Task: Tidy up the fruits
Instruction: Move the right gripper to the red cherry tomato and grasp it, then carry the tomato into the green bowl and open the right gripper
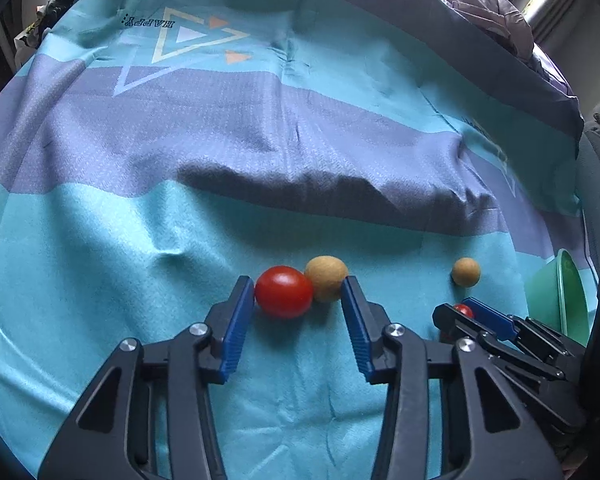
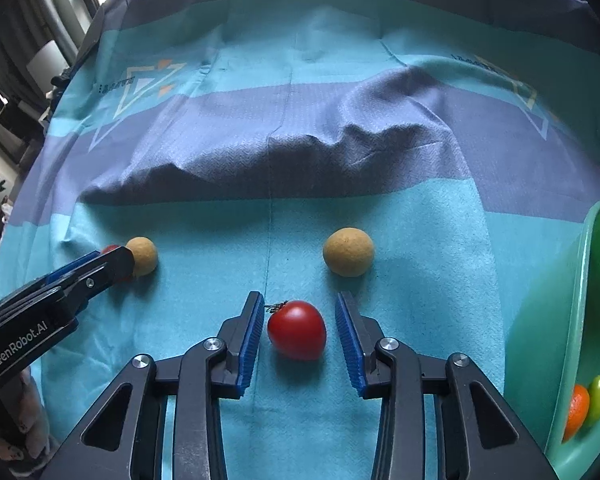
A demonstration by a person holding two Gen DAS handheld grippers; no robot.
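In the left wrist view my left gripper stands open, low over the cloth. Its blue pads flank a red tomato and a tan round fruit that touch each other at the fingertips. The left pad is almost against the tomato, the right pad beside the tan fruit. In the right wrist view my right gripper is open around a second red tomato with a stem, a gap showing on each side. Another tan fruit lies just beyond it. The left gripper shows at the left edge.
A green bowl lies tilted at the right edge, holding an orange fruit and a green fruit. The teal and grey-blue cloth has a raised fold across its middle. Furniture and a window lie beyond its far edge.
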